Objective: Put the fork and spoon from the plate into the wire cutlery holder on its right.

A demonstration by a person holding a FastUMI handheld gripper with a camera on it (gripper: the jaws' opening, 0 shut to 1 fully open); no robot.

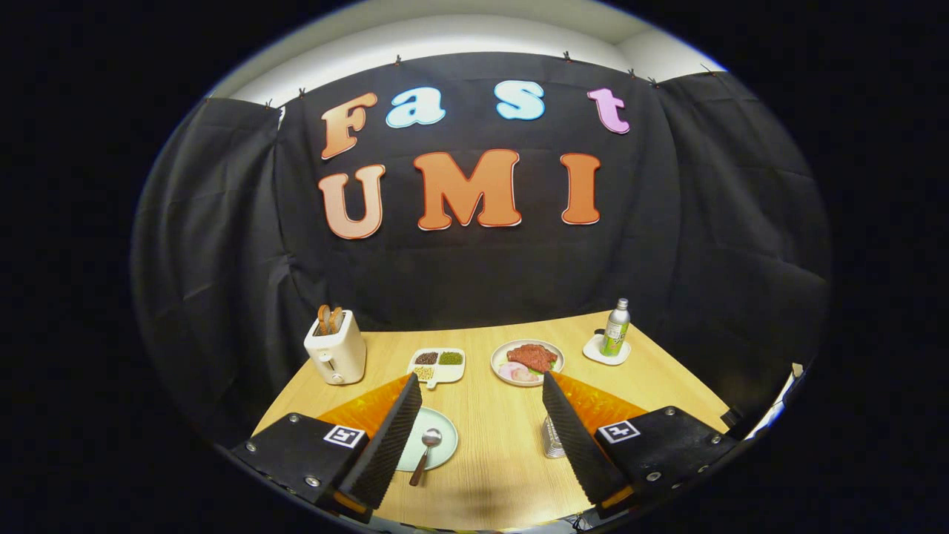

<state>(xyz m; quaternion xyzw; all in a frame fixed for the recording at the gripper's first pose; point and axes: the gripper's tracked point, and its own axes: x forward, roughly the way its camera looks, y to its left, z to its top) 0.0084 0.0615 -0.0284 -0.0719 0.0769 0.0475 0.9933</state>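
- Gripper (pixel 482 393) hangs above the tabletop (pixel 489 452), jaws spread wide, holding nothing.
- Spoon (pixel 426 454) lies on the pale plate (pixel 437 430) beside the left finger.
- Wire cutlery holder (pixel 551 439) peeks from behind the right finger.

A pale green round plate (pixel 439 445) carries a silver metal spoon (pixel 425 452) on the light wood-grain table (pixel 489 460). Black ribbed foam fingers (pixel 389 445) front the gripper (pixel 482 434). At the table's far edge stand a cream toaster (pixel 337 348) and a green-labelled silver bottle (pixel 615 328).
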